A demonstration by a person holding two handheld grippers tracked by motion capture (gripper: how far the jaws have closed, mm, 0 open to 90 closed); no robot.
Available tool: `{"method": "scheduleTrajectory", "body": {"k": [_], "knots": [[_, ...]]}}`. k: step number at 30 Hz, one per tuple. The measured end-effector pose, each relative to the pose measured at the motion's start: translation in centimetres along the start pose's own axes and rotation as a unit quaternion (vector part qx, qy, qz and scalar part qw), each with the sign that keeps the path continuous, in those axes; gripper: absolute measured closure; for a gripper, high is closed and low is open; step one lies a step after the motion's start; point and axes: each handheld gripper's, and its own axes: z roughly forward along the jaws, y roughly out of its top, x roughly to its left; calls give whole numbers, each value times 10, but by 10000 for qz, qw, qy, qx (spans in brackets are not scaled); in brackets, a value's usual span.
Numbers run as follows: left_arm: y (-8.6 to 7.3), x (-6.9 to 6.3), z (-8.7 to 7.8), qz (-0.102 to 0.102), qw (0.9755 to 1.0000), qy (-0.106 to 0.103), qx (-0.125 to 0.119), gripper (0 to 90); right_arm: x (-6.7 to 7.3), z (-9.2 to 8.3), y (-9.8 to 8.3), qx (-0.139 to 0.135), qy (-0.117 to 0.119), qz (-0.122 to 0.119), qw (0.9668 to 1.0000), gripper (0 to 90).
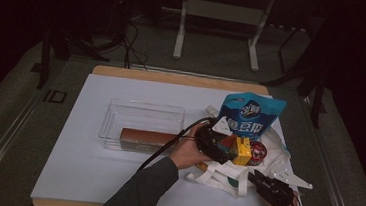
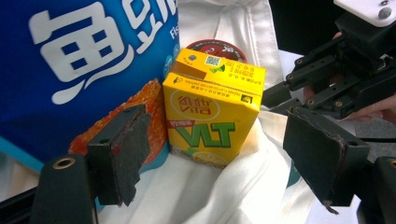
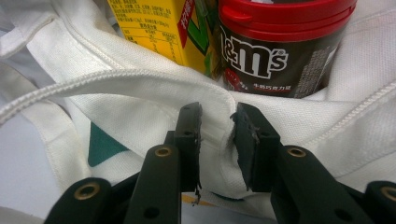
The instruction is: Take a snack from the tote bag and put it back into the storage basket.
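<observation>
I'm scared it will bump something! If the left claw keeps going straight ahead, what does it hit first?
Most likely the yellow drink carton. It stands right between the open left claw jaws, on the white cloth bag. The blue snack bag sits close beside it, so that might get brushed too.

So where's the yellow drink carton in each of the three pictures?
High view: the yellow drink carton stands in the white tote bag, right of centre, just past the left gripper.
Left gripper view: centre of the picture, between the open jaws, untouched.
Right gripper view: top edge, left of centre, above the bag hem that the right gripper pinches.
Shared landmark: the red-lidded M&M's tub stands right beside the carton.
</observation>
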Motion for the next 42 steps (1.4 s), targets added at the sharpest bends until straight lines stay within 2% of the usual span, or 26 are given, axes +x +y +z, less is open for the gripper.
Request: {"method": "scheduleTrajectory", "body": {"k": [13,18,23,33,42], "knots": [[2,4,10,-3,10000,-18,93,207,0,0,0,-1,6,2,10000,709],[5,4,21,100,9996,-79,238,199,0,0,0,-4,16,3,10000,709],[10,4,25,99,9993,-191,310,179,0,0,0,1,20,16,10000,709],[13,5,33,195,9988,-163,421,159,0,0,0,-3,20,8,10000,708],[18,6,42,279,9983,-317,389,145,0,0,0,-4,24,11,10000,708]]}}
